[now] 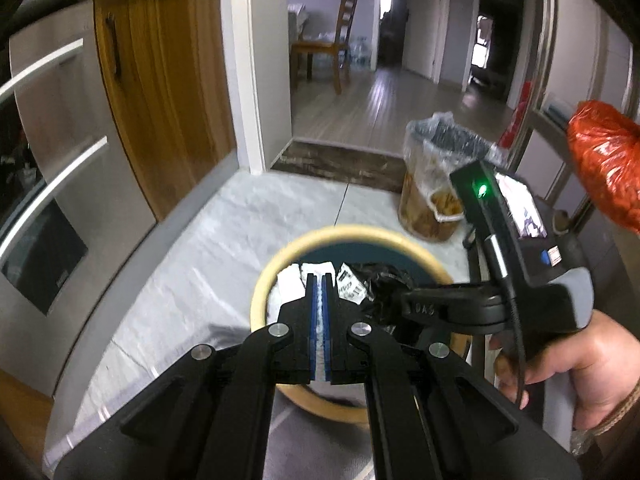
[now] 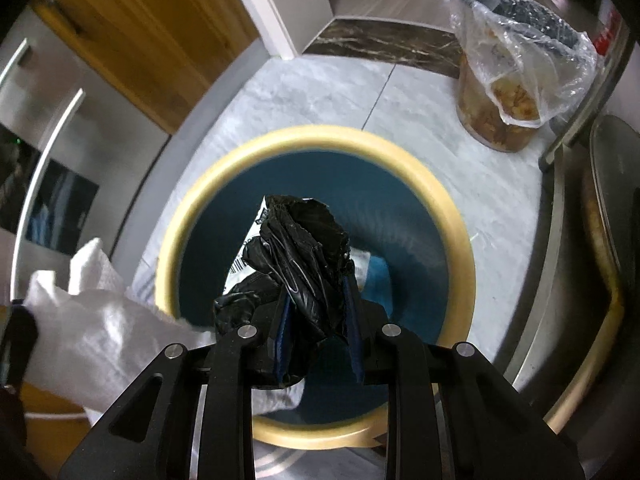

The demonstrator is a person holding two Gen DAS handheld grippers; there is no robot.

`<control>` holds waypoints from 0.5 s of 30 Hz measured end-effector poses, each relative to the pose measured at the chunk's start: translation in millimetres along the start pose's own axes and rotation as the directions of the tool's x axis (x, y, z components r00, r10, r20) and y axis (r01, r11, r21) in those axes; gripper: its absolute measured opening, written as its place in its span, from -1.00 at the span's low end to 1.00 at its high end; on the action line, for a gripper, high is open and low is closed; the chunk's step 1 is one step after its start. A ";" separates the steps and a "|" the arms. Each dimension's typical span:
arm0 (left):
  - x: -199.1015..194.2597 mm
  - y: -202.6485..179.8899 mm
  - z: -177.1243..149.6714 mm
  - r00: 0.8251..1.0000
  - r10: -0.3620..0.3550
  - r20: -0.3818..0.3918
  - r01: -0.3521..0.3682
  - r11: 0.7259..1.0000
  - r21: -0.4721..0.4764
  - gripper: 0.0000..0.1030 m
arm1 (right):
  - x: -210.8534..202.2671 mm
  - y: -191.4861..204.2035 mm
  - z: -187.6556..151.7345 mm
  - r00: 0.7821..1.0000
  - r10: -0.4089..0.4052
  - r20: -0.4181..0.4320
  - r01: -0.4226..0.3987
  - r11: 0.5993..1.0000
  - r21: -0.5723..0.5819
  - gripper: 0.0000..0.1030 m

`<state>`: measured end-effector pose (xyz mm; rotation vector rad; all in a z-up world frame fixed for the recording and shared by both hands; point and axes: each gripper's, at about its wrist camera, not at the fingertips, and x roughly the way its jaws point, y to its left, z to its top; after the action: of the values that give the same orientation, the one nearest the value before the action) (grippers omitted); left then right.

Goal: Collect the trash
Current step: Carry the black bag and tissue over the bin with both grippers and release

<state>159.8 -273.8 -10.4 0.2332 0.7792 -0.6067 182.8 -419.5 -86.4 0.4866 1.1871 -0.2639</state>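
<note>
While both grippers hang over the round bin (image 2: pixel 460 216) — tan rim, dark teal inside — the drop-off step appears to be in hand.

Left gripper (image 1: pixel 319 280): jaws nearly together, pinching a white paper wad (image 2: pixel 92 312), above the bin's near-left rim.
Right gripper (image 2: pixel 316 304): jaws clamped on a crumpled black plastic wrapper (image 2: pixel 304 248), above the bin's centre.
Bin contents: white and printed scraps (image 1: pixel 352 286), low inside.
Beyond the bin, to its far right: clear bag of food waste (image 2: pixel 516 80), on the pale floor (image 2: pixel 320 92).

Next move, by judgement — spread each pair of jaws so both pieces fall inside the rim.
</note>
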 end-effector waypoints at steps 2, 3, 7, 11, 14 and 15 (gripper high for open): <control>10.4 2.4 -8.0 0.999 0.009 -0.036 -0.010 1.000 -0.017 -0.96 | 4.3 1.1 -2.2 1.000 -0.011 -0.015 0.011 1.000 -0.010 -0.48; 14.2 2.6 -11.9 0.999 0.014 -0.050 -0.015 1.000 -0.020 -0.96 | 5.5 1.2 -3.1 1.000 -0.014 -0.020 0.014 1.000 -0.014 -0.48; 25.4 1.6 -24.8 0.996 0.025 -0.090 -0.027 1.000 -0.015 -0.96 | 7.4 3.4 -3.4 0.999 -0.024 -0.025 0.023 0.999 -0.031 -0.43; 28.0 4.2 -32.0 0.994 0.035 -0.107 -0.037 0.999 -0.015 -0.92 | 6.1 4.3 -4.4 0.999 -0.035 -0.021 0.034 0.999 -0.033 -0.41; 29.9 7.6 -33.7 0.992 0.039 -0.120 -0.042 0.999 -0.026 -0.89 | 5.5 5.0 -3.9 0.999 -0.039 -0.019 0.038 0.999 -0.029 -0.36; 30.3 8.2 -34.3 0.992 0.040 -0.122 -0.044 0.999 -0.027 -0.81 | 4.9 5.7 -4.0 0.999 -0.038 -0.017 0.038 0.999 -0.030 -0.30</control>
<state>161.3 -265.9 -56.2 0.2602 0.8984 -0.5445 183.8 -412.4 -90.8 0.4413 1.2168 -0.2744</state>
